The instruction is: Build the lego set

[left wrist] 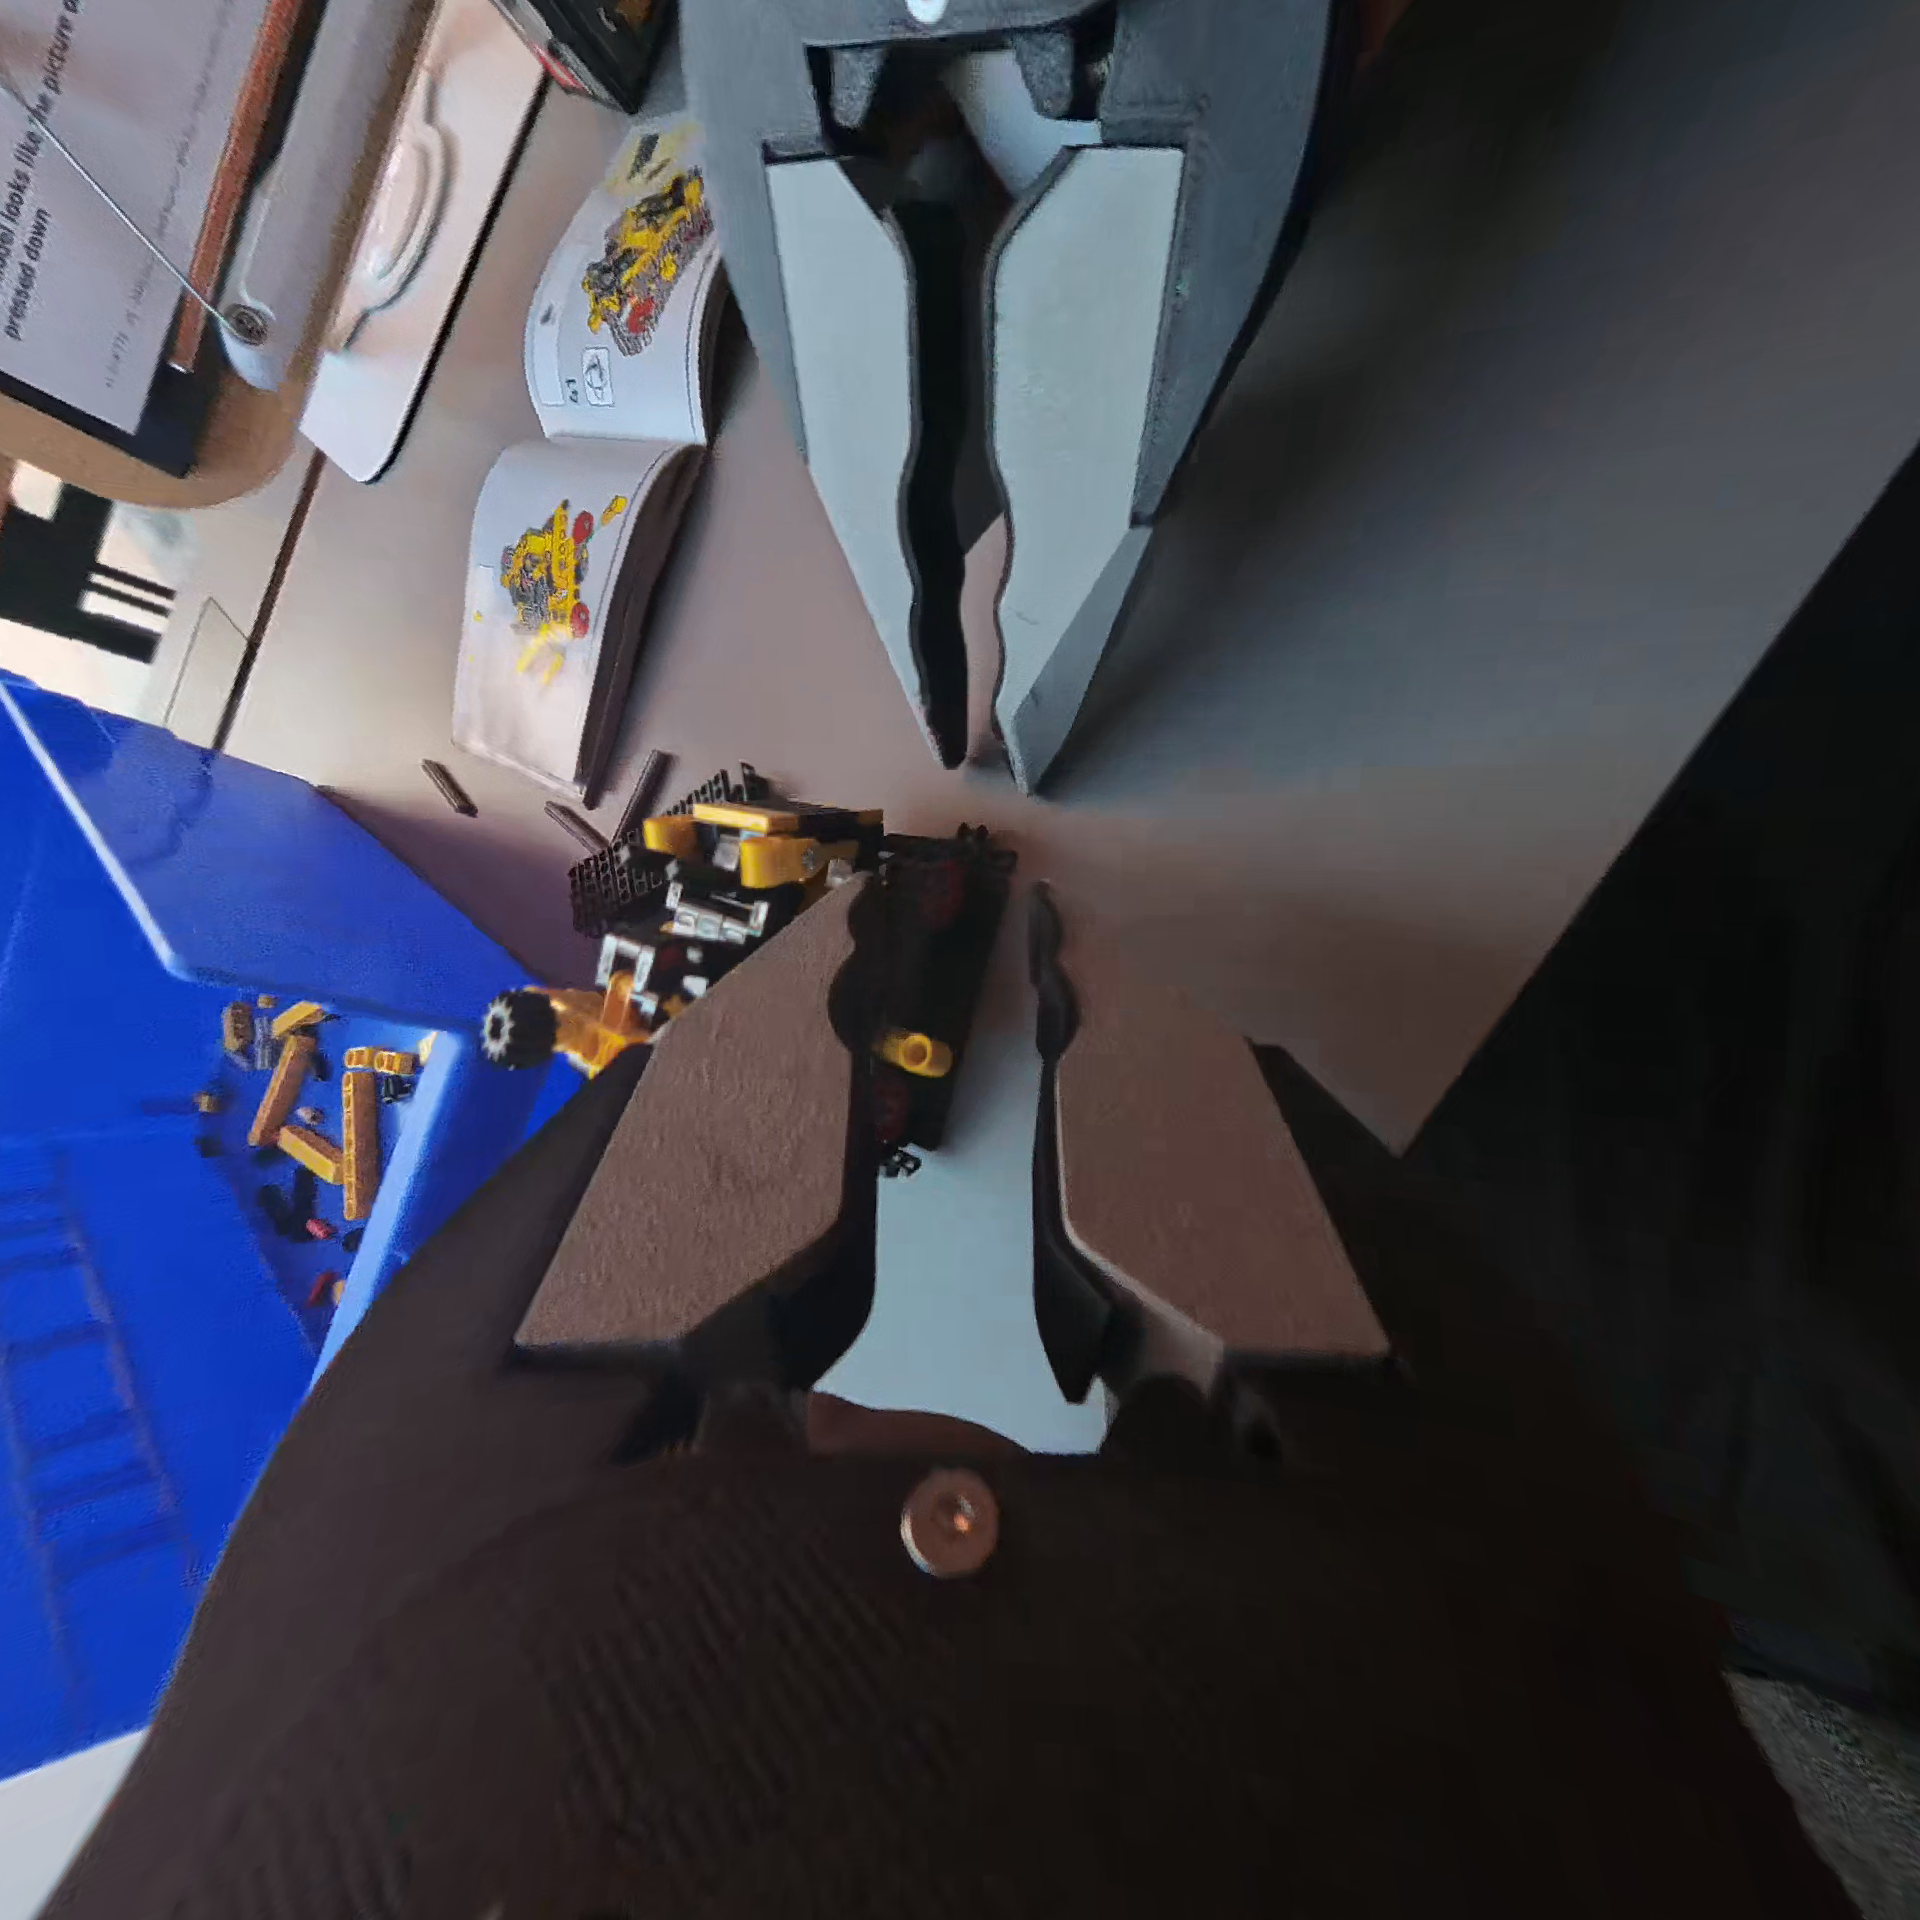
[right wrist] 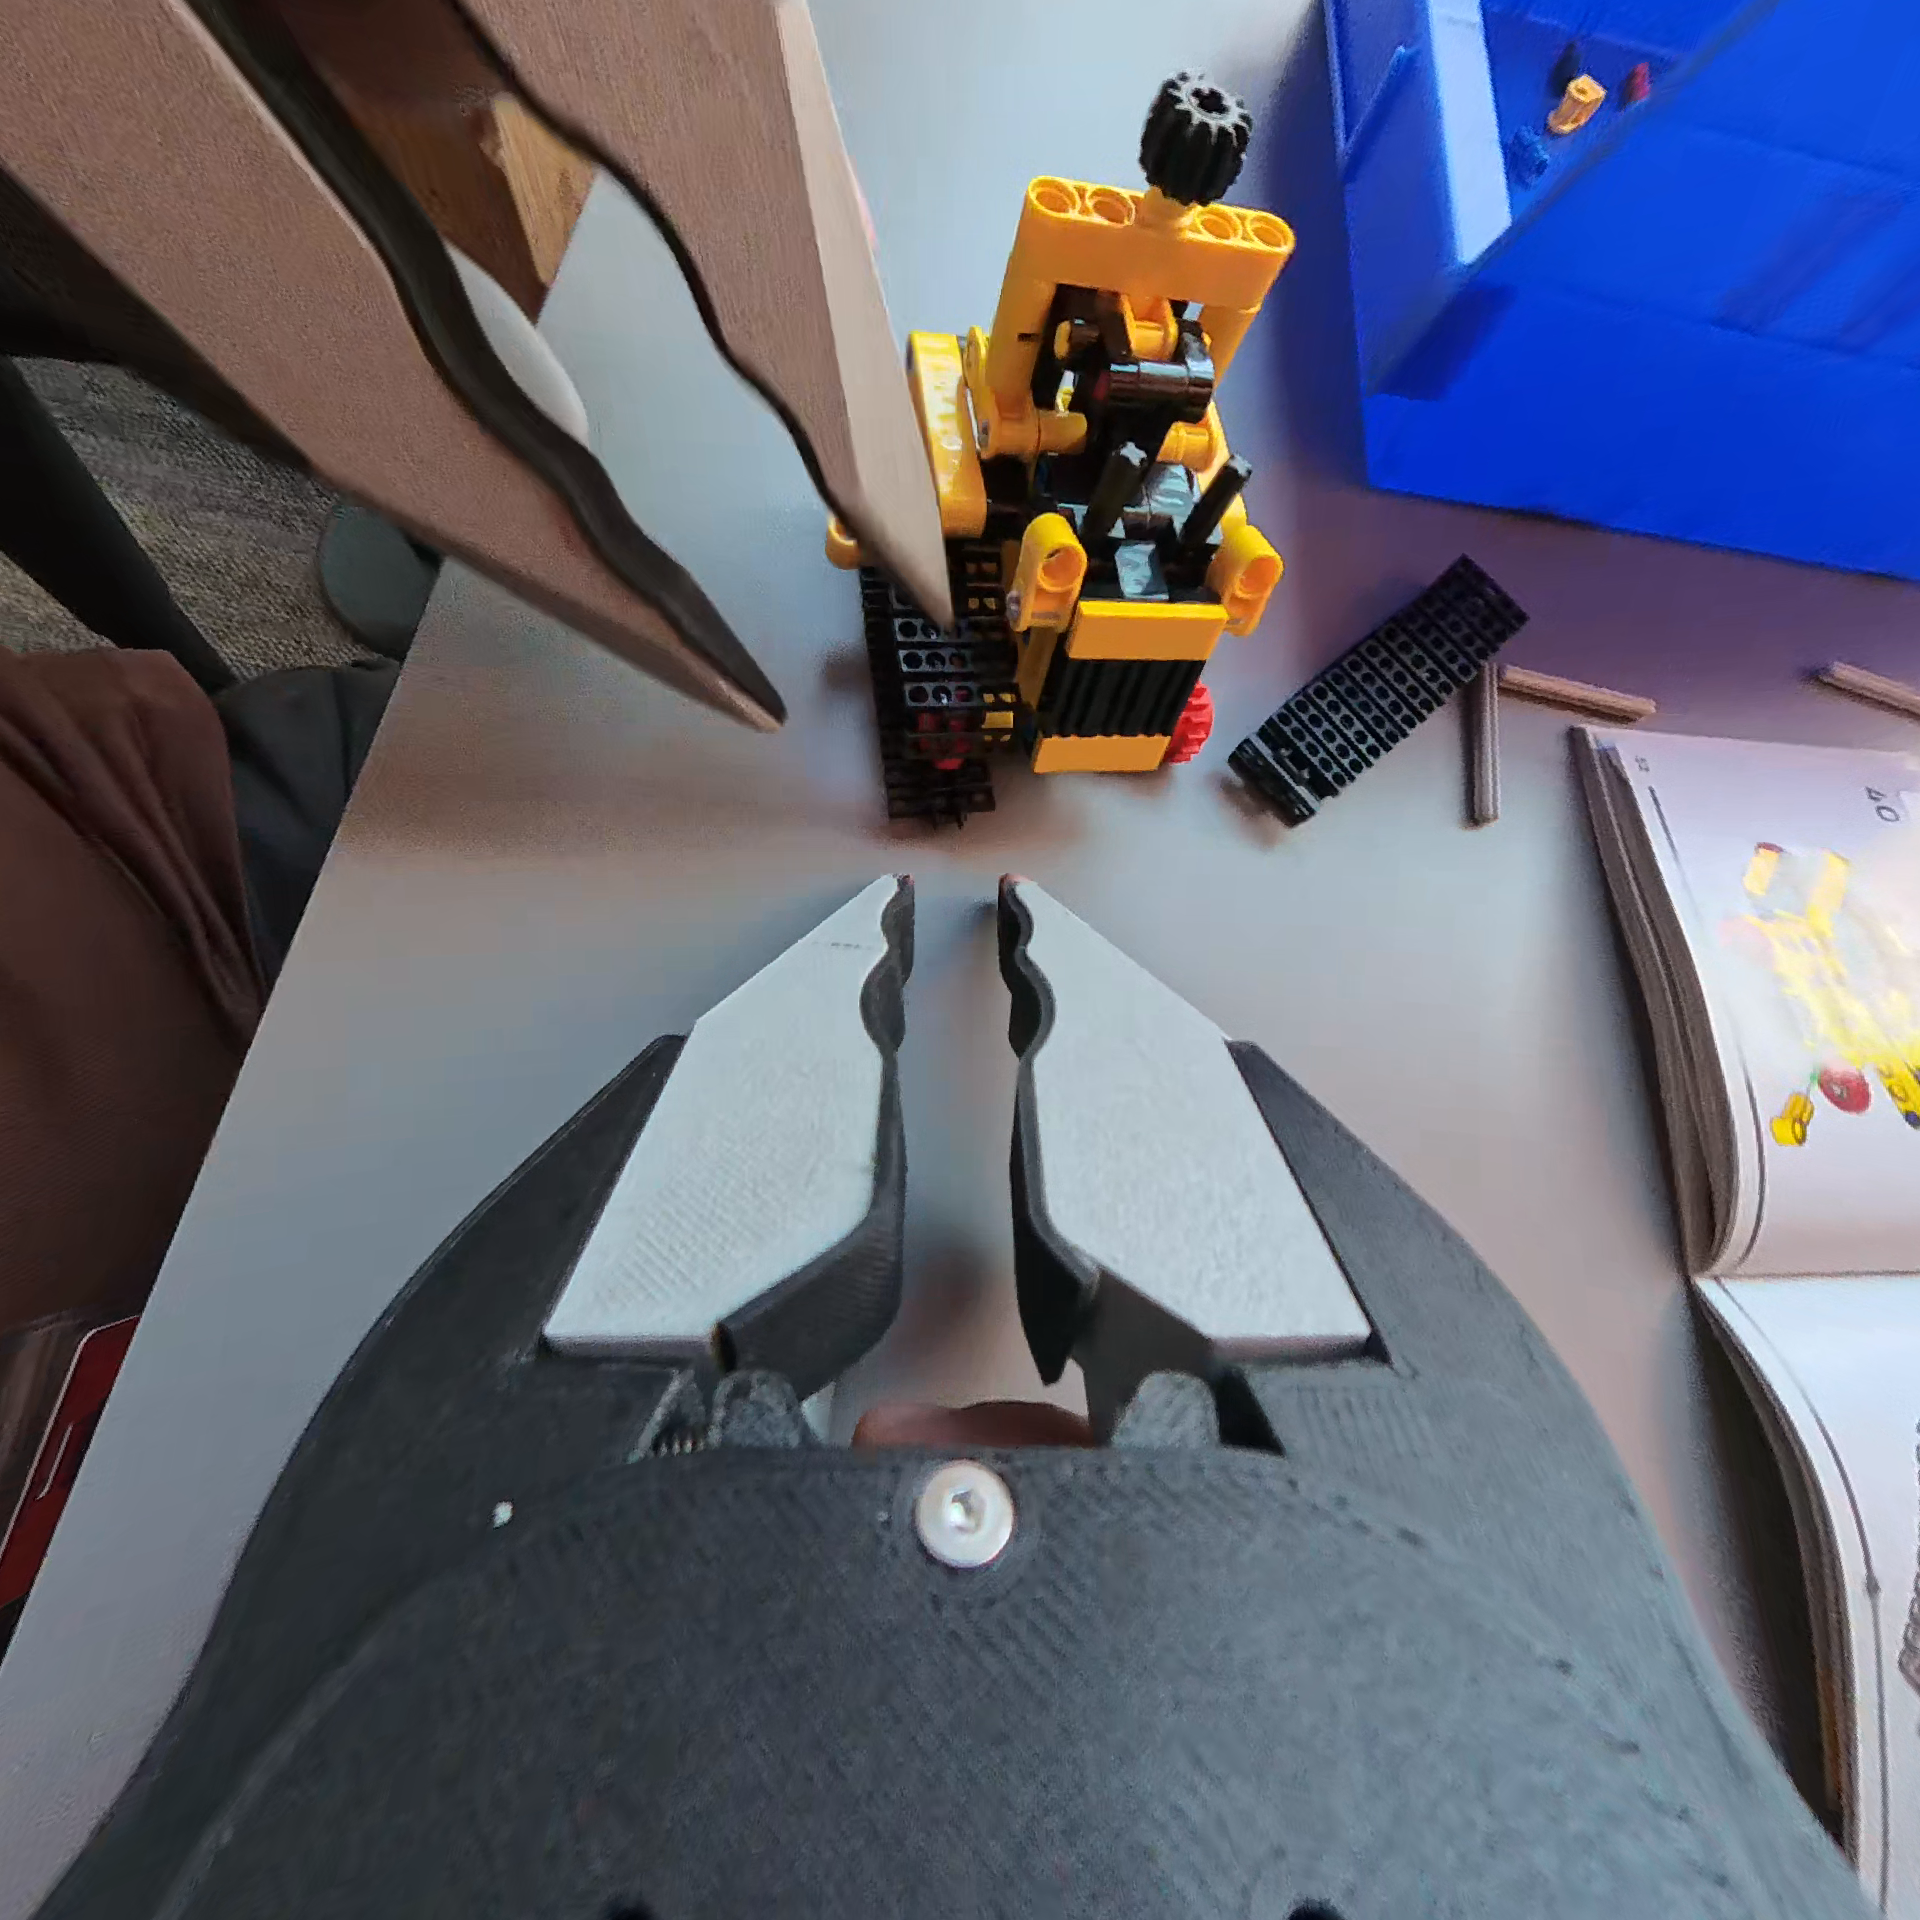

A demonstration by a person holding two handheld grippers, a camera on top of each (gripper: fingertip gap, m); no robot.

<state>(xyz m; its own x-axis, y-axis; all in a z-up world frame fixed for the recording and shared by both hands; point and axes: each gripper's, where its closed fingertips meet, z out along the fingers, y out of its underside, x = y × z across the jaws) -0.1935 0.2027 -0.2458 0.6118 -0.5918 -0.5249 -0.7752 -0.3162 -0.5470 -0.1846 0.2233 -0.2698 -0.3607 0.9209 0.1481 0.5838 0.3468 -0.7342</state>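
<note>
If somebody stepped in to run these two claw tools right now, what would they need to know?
Left gripper: open, one finger against the yellow-and-black lego vehicle's track, gripping nothing.
Right gripper: slightly open, empty, just short of the vehicle.
Done: body and one track fitted.
Left: loose black track piece and dark axle rods lie beside it; spare parts in the blue bin; instruction booklet open.

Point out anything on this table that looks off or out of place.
One black track lies loose on the table beside the yellow model, not fitted, while a track on the model's other side is on. Loose brown rods lie near the open booklet. Nothing looks spilled or broken.
</note>
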